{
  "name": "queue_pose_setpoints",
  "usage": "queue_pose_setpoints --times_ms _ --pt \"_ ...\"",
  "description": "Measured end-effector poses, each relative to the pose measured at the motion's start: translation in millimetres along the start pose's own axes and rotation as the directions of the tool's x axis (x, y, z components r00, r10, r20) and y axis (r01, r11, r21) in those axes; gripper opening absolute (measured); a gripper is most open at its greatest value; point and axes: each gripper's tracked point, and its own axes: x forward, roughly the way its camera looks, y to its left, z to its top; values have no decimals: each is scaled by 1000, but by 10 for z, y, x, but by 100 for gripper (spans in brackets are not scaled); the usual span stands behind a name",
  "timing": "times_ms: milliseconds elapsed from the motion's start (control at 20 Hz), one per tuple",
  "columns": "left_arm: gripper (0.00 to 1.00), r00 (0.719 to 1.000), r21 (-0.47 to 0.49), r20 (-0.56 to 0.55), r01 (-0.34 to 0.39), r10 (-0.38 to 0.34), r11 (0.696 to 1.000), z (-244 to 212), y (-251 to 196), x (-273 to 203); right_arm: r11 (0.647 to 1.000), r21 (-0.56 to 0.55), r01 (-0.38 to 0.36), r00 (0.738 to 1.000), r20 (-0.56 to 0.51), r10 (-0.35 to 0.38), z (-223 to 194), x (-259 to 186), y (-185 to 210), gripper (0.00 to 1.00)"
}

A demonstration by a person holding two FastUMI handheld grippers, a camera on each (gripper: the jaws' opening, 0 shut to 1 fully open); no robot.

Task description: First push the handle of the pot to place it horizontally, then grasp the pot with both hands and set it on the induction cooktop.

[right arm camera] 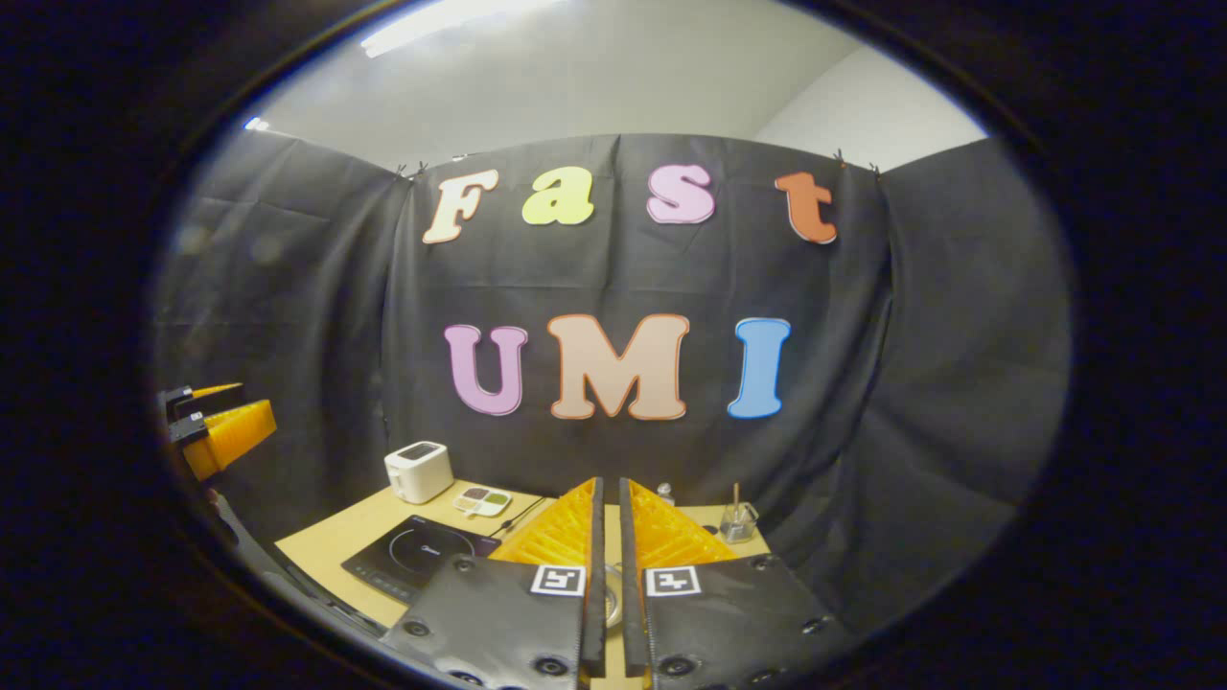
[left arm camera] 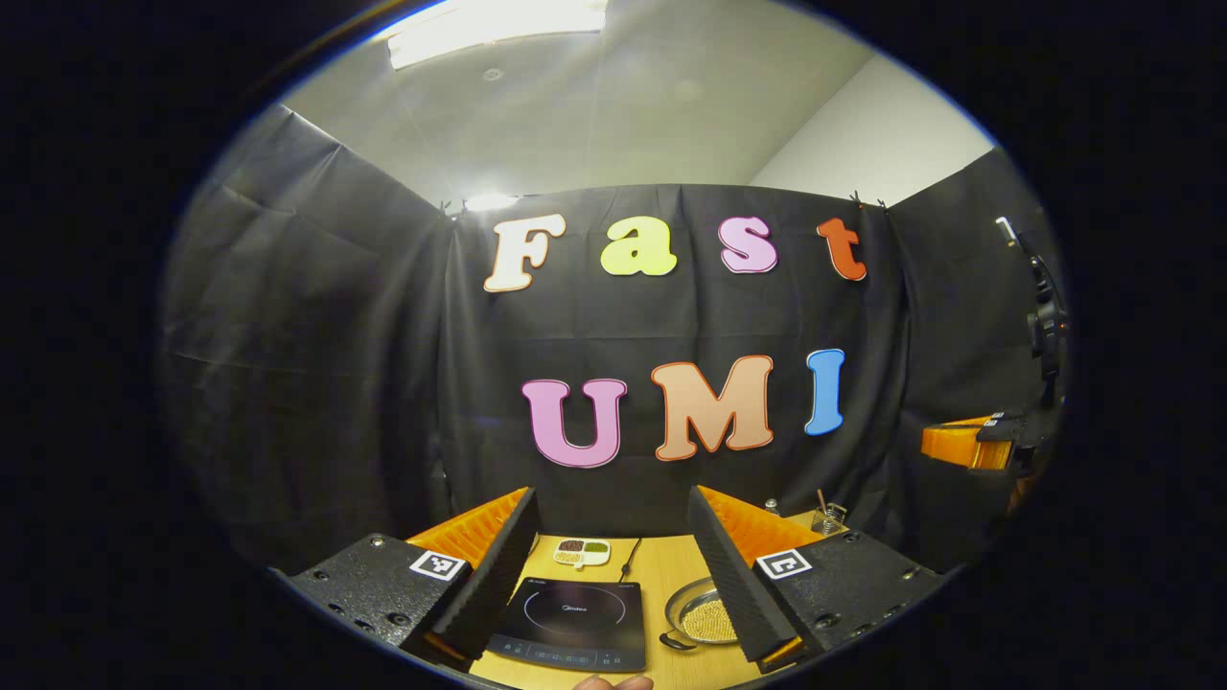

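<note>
We note the left gripper (left arm camera: 613, 565) spread wide above the induction cooktop (left arm camera: 573, 623), the pot (left arm camera: 705, 613) beside it; right gripper (right arm camera: 607, 556) nearly closed, empty; toaster (right arm camera: 418, 471) behind.

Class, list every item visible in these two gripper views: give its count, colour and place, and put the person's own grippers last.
Flat induction cooktop: one, black, table middle.
Round metal pot: one, silver, right of cooktop, pale grains inside.
Divided snack dish: one, white, behind cooktop.
Boxy toaster: one, white, table's far left corner.
Glass jar with stick: one, clear, back right.
Wooden table: one, tan.
Left gripper: open.
Right gripper: shut, empty.
</note>
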Motion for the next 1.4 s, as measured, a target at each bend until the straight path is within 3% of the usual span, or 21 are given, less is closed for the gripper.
queue_pose_setpoints --times_ms 100,650,700,750,900,1000,1100,1200,1350,1400 --pt "96 1000 5 -13 0 0 1000 -59 55 31 1000 13 -5 999 -41 6 -181 52 34 7" --pt "92 995 -20 -94 -43 41 999 -453 83 793 996 1 -89 966 -244 86 -1236 650 49 7" --pt "92 993 -16 -105 -48 46 999 -498 80 864 995 9 -100 963 -252 99 -1330 698 49 11" --pt "92 992 -15 -112 -54 52 998 -544 76 937 995 5 -98 960 -265 96 -1436 762 24 7" --pt "96 990 -30 -130 -52 48 998 -663 57 1121 994 27 -102 935 -339 105 -1857 841 39 8" --pt "95 988 -36 -150 -48 42 998 -774 108 1254 995 35 -96 912 -396 102 -2099 867 77 3" --pt "95 990 -41 -143 -13 7 999 -834 117 1452 996 35 -83 893 -440 90 -2307 902 151 11" --pt "95 987 -37 -159 29 -34 999 -969 169 1575 996 67 -52 866 -494 78 -2505 916 264 3" --pt "95 983 -36 -145 106 -110 994 -1088 241 1805 997 81 -6 811 -583 53 -2832 915 492 6" --pt "95 979 -38 -149 136 -140 990 -1165 256 1855 995 94 13 792 -609 47 -2941 888 575 0"
